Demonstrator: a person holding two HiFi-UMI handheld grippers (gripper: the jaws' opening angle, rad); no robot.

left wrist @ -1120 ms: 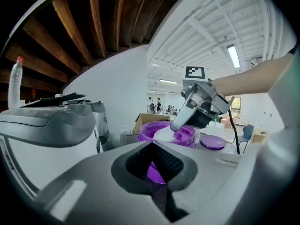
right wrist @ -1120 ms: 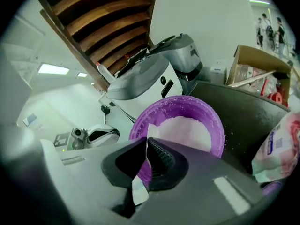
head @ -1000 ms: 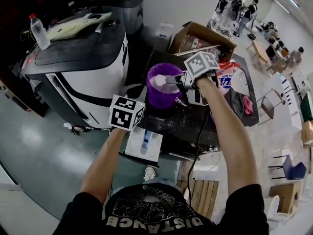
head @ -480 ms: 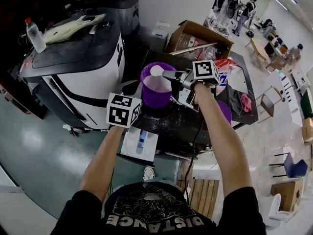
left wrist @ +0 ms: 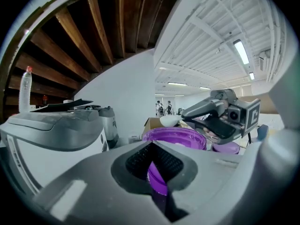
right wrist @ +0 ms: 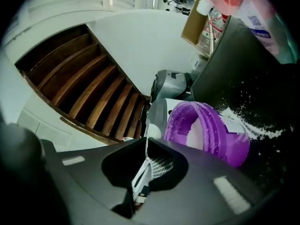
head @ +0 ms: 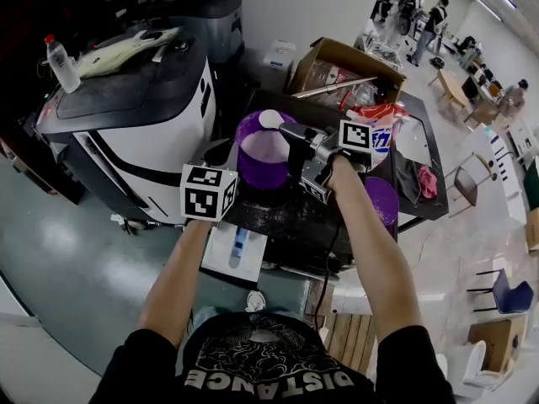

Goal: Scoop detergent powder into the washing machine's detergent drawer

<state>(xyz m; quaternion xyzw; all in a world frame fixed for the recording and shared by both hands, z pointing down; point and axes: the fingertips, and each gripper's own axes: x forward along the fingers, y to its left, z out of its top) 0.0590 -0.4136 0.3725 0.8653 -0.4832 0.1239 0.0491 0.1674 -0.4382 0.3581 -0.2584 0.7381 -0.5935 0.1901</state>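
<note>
Right gripper (head: pixel 289 130): jaws pinch thin handle of white plastic scoop (head: pixel 271 120), held level, likely so heaped powder stays in. Bowl hangs over 12 o'clock rim of round purple plastic detergent tub (head: pixel 264 151).

Left gripper (left wrist: pixel 152 146): jaws pressed together, nothing between them. Parked at tub's 8 o'clock, perhaps steadying it; contact unclear.

Open white detergent drawer (head: pixel 238 251) juts from white-and-black washing machine (head: pixel 126 124) at tub's 7 o'clock, ready for load.

Bowl lies outside right gripper view. Drawer compartments too blurred to separate.
</note>
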